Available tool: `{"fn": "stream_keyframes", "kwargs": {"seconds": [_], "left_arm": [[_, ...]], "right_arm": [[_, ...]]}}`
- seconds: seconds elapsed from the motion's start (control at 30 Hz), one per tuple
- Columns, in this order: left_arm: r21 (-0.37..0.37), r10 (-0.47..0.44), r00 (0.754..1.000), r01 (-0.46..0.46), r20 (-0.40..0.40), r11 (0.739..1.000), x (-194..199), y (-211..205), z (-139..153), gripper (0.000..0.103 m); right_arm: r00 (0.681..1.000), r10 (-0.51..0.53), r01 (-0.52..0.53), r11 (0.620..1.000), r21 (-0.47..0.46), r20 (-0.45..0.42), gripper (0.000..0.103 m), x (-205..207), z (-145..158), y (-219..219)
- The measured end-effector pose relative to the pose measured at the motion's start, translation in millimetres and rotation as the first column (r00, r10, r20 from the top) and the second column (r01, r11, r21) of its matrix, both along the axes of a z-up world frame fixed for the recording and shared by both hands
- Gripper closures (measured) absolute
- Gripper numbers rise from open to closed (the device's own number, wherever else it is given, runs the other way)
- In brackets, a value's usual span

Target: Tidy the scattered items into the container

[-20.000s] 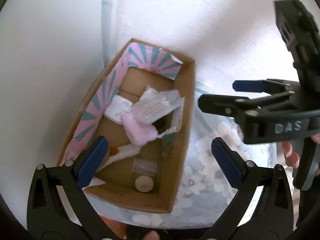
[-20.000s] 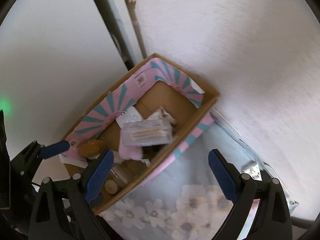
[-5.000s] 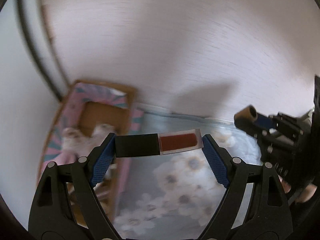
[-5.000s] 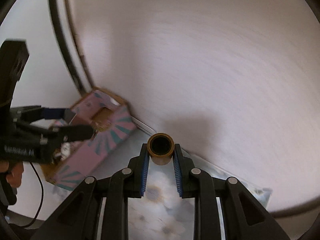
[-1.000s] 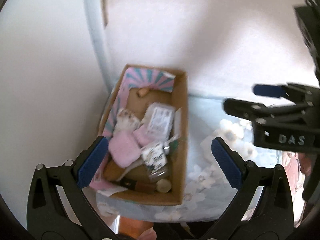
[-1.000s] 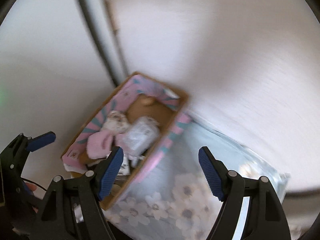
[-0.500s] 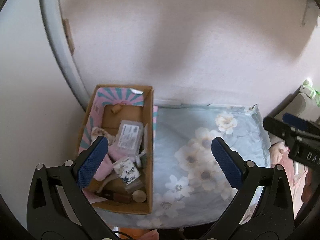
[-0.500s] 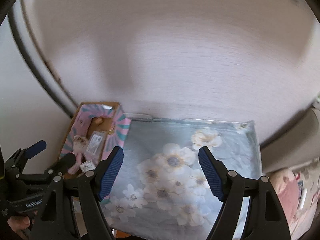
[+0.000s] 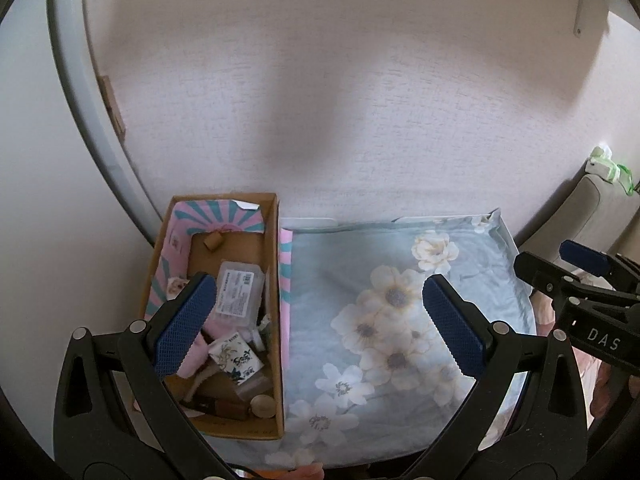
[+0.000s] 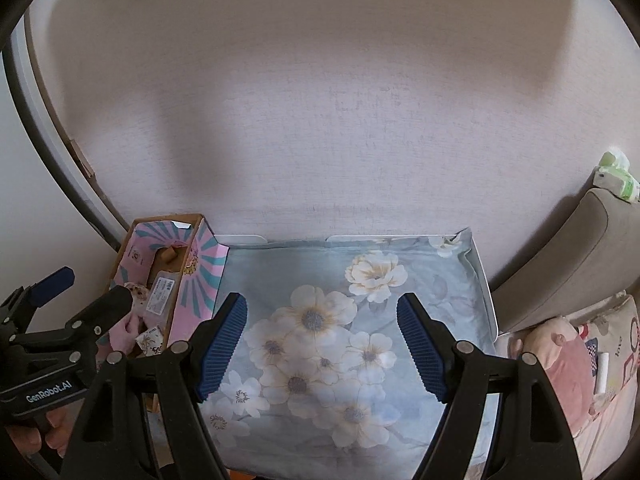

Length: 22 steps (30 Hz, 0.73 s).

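Note:
A cardboard box with pink and teal striped lining stands at the table's left edge; it also shows in the right wrist view. It holds a clear plastic case, a pink pouch, a printed packet, a small brown cylinder, a round wooden piece and other small items. My left gripper is open and empty, held above the table. My right gripper is open and empty over the floral cloth.
The floral cloth covers the table against a white wall. A grey sofa arm with a green packet on it and pink cushions lie to the right. A curved frame rises behind the box.
Both grippers have pulled back and up from the box, so the whole table now shows. Both jaws stay open and empty.

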<state>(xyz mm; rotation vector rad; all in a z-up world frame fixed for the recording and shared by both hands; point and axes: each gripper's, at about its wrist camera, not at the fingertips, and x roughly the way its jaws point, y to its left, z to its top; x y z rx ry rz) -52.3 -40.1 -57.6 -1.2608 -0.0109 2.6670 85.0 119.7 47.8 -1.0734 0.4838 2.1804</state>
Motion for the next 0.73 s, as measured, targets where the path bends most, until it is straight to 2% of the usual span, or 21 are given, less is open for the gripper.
{"fn": "stream_keyframes", "kwargs": {"seconds": [0.73], "left_arm": [[-0.015,-0.003,0.999,0.002,-0.038,1.0,7.1,0.5,1.9,0.0]], "right_arm": [[1.0,-0.003,0.003,1.0,-0.002,0.0,0.029,-1.5,0.5,1.8]]}}
